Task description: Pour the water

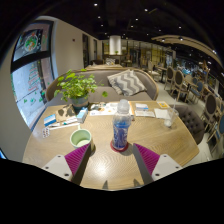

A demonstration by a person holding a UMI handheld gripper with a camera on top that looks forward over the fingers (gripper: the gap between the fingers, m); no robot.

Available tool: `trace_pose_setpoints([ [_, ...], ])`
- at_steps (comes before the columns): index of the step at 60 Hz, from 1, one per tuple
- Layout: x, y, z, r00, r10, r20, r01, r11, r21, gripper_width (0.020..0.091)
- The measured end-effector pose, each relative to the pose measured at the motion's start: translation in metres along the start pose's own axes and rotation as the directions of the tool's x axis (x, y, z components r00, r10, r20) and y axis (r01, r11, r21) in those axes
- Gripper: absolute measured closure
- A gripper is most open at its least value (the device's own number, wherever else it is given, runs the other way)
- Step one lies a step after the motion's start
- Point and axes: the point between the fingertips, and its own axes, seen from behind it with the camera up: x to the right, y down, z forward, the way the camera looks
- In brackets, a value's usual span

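I am holding my claw [112,160] wide open, gripping nothing. The water bottle [121,125] is standing on the table [170,140] just ahead of my fingers, nothing blocking it. A green cup [81,138] is sitting left of the bottle, a potted plant [77,90] farther left behind it.

place: cafe/lounge | sofa [118,82] w/ cushions | dining chairs [178,78] | potted plant [77,88]

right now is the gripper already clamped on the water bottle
No, the water bottle stands upright on the table beyond the open gripper, untouched by either finger.
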Motion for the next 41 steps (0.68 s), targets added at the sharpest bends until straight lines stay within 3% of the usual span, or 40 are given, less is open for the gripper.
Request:
trace_pose_setpoints([
  [16, -0.015, 0.008, -0.086, 0.998, 0.004, -0.064, -0.005, 1.0, -0.003, 0.025],
  [41, -0.017, 0.002, -0.109, 0.995, -0.033, -0.092, 0.034, 0.999, 0.01, 0.025],
])
